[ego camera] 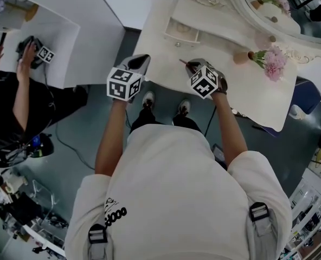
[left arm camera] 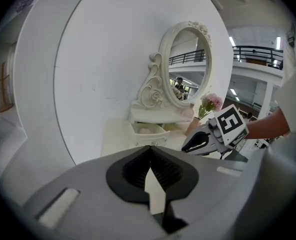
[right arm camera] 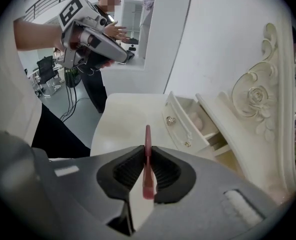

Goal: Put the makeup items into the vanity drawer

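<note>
While the left gripper [left arm camera: 149, 147] has jaws pressed together (empty), the right gripper [right arm camera: 147, 146] pinches one pink stick [right arm camera: 148, 184].

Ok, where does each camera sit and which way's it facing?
Head view: on the head, steeply down at the vanity table; torso, arms, left tongs, right tongs.
Left gripper view: on left tongs, facing the mirror; shut jaws.
Right gripper view: on right tongs, facing the drawer; jaws clamping a pink stick.
Shared: the drawer.
</note>
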`<state>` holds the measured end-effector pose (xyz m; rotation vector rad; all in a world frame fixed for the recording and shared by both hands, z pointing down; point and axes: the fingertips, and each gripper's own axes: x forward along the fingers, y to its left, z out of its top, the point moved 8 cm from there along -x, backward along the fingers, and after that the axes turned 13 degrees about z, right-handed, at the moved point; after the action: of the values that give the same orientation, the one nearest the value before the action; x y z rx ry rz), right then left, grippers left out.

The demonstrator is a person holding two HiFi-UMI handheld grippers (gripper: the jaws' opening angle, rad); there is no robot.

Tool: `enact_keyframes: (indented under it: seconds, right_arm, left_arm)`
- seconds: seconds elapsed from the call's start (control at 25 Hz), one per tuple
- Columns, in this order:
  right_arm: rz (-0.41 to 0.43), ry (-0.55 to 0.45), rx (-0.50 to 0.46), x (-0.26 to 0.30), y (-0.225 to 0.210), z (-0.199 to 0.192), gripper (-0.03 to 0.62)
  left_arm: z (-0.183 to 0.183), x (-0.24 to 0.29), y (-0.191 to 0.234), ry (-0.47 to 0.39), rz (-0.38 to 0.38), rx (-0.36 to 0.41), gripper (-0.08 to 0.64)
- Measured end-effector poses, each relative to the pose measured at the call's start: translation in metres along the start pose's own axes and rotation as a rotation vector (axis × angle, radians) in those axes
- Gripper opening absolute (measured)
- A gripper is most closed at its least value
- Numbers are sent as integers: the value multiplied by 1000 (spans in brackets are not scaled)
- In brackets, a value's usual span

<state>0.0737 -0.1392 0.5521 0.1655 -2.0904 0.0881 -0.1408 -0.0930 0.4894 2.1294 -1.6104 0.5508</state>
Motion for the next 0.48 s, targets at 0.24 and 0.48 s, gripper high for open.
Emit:
enact_keyframes:
  seconds: [0.24,0.48]
  right_arm:
    - [-86,-22,-19,-29,-15,18,48]
    - [-123,-23,-53,-36,-41,38,48]
  left_arm:
    - [17,6,1,-30,-25,16,15]
    - [29,13,4,-37,-21,56,15]
